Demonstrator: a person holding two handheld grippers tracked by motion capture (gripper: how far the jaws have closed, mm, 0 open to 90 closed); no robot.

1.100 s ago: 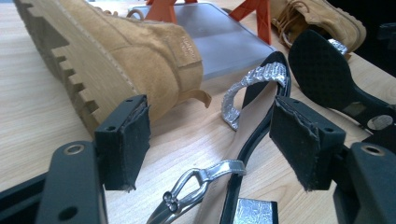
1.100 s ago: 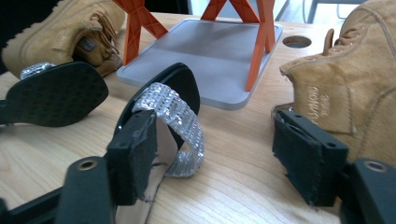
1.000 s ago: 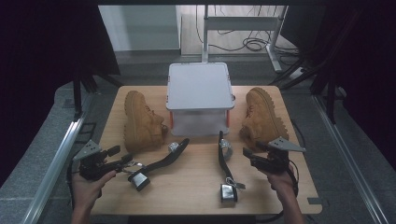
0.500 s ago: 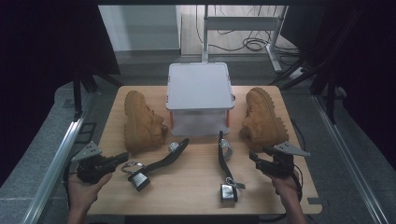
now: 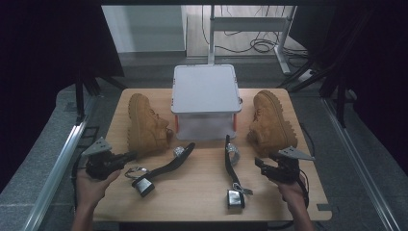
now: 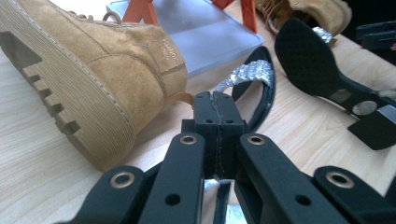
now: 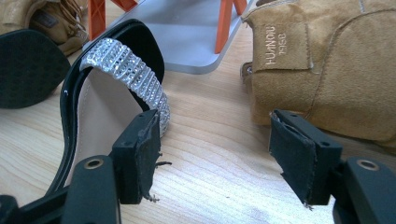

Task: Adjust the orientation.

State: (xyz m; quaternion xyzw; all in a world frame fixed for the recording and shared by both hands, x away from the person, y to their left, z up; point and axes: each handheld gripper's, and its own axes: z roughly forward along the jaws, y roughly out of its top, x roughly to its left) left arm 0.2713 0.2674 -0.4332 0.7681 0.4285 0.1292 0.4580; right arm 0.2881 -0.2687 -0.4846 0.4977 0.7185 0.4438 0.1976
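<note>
Sandals before both grippers
Left gripper [image 6: 215,105] shut, empty; right gripper [image 7: 219,154] open. Ahead, stiff, light sandal [image 7: 100,88]: grab its slim sole edge, not the slippery rhinestone strap [image 7: 130,74].

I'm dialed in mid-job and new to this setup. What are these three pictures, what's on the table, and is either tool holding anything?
No robot arm here: a person holds a two-jaw tool in each hand. The high view looks down on the table; the other two pictures come from cameras riding on each tool, looking along its black jaws.

On the wooden table lie two tan boots, the left boot and the right boot, a lidded plastic box between them, and two black heeled sandals with sparkly straps, the left sandal and the right sandal.

The left gripper is shut on nothing. The right gripper is open and empty, between the right sandal and right boot.
</note>
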